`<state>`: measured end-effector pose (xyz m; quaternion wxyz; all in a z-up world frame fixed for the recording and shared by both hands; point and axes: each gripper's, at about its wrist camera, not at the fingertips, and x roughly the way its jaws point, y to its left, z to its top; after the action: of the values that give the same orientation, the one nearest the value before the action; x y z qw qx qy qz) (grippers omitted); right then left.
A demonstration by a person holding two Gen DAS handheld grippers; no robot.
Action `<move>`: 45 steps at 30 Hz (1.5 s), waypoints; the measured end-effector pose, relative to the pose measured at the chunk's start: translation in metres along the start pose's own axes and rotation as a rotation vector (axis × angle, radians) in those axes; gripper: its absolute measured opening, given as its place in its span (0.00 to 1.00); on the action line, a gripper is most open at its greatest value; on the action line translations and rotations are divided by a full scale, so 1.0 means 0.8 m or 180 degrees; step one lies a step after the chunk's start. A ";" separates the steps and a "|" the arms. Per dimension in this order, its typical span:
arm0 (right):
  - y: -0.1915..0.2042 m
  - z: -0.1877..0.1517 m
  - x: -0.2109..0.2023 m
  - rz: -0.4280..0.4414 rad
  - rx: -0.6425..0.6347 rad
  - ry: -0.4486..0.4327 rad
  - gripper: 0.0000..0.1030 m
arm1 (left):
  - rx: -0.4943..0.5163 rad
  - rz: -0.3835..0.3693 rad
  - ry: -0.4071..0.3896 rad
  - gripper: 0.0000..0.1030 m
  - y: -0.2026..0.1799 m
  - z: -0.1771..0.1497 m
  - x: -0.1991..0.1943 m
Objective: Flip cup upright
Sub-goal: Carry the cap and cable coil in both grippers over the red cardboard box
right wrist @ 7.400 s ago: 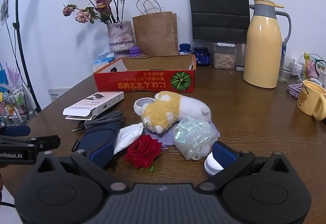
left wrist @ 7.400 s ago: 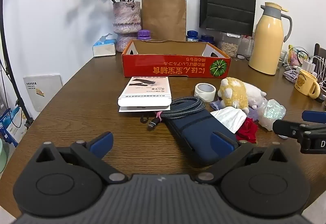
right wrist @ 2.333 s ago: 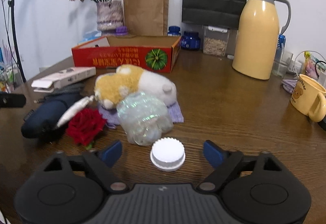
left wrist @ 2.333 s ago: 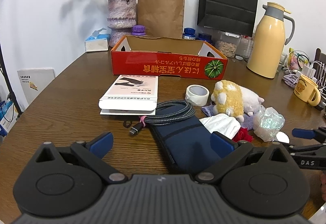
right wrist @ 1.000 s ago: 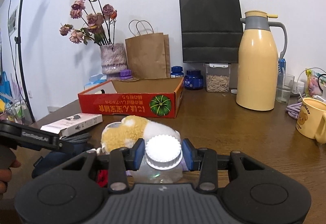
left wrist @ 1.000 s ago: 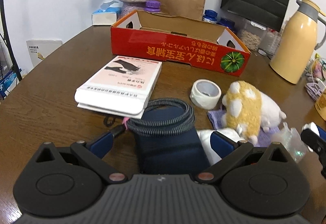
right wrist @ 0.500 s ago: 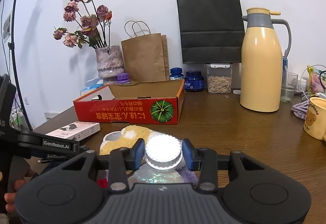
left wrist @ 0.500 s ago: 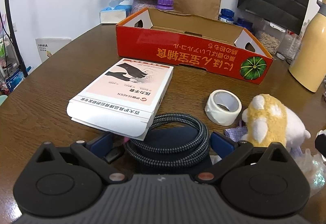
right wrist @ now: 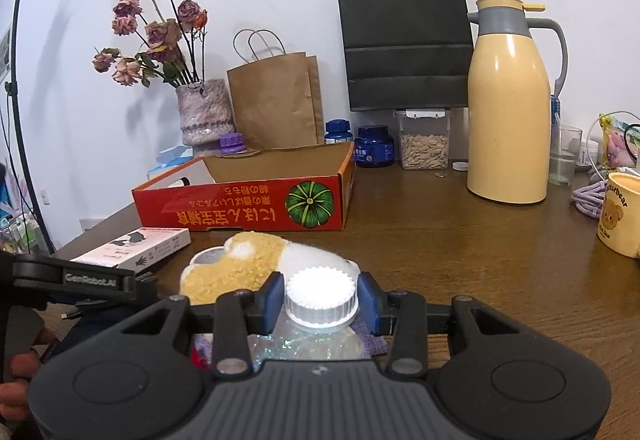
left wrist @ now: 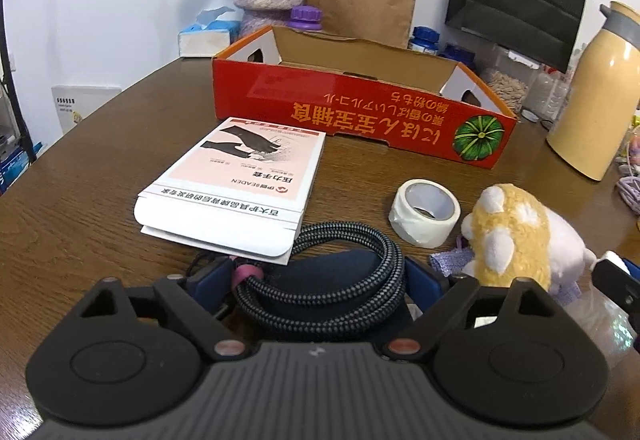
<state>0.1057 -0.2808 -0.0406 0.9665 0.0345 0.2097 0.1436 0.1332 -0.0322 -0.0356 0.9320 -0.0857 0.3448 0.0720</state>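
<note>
1. Jaws of the right gripper (right wrist: 320, 302) are clamped on the white ribbed cap (right wrist: 320, 300) of the iridescent plastic cup (right wrist: 316, 346), one blue pad on each side of it.
2. Seen from the right wrist, the cup hangs at the bottom centre, its crinkled clear body below the cap and just in front of the plush toy (right wrist: 248, 266) at 11 o'clock from it.
3. Jaws of the left gripper (left wrist: 316, 280) stand wide apart, their blue pads (left wrist: 422, 276) on either side of a dark blue pouch (left wrist: 332, 280) with a coiled braided cable (left wrist: 352, 268) lying on it; nothing is held.
4. On the tabletop (left wrist: 100, 168) in the left wrist view, a white and pink box (left wrist: 240, 184) lies at 11 o'clock from the pouch, and a roll of white tape (left wrist: 426, 216) sits at 1 o'clock, just beside the plush toy (left wrist: 516, 236).
5. Behind them stands a red cardboard tray (left wrist: 360, 112).
6. From the right wrist, a yellow thermos jug (right wrist: 510, 104) stands at 2 o'clock and a yellow mug (right wrist: 622, 214) at 3 o'clock, well apart from the cup.
</note>
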 end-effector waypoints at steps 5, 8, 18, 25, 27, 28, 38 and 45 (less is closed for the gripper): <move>0.003 -0.001 0.002 -0.0008 -0.0026 0.0000 0.38 | 0.0061 -0.0083 -0.0055 0.87 0.006 -0.004 -0.012; 0.004 -0.003 0.003 -0.0011 -0.0046 -0.0002 0.38 | 0.0110 -0.0134 -0.0109 0.87 0.008 -0.006 -0.023; 0.012 -0.003 0.001 -0.0034 -0.0134 -0.0048 0.38 | 0.0291 -0.0343 -0.0275 0.87 0.016 -0.012 -0.061; 0.030 0.004 -0.008 -0.0035 -0.0192 -0.0114 0.38 | 0.0362 -0.0560 -0.0350 0.87 0.021 -0.015 -0.087; 0.037 0.006 -0.009 -0.0027 -0.0212 -0.0123 0.38 | 0.0362 -0.0620 -0.0374 0.87 0.023 -0.016 -0.094; 0.041 0.007 -0.009 -0.0021 -0.0223 -0.0125 0.38 | 0.0365 -0.0649 -0.0388 0.87 0.024 -0.016 -0.097; 0.064 0.022 -0.028 -0.0046 -0.0275 -0.0259 0.38 | 0.0410 -0.0833 -0.0542 0.87 0.027 -0.012 -0.130; 0.071 0.026 -0.048 -0.0073 -0.0283 -0.0338 0.38 | 0.0403 -0.0858 -0.0683 0.87 0.031 -0.009 -0.155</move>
<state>0.0656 -0.2380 0.0008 0.9785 -0.0033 0.1521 0.1396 0.0304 -0.0185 0.0376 0.9682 -0.0641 0.2326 -0.0667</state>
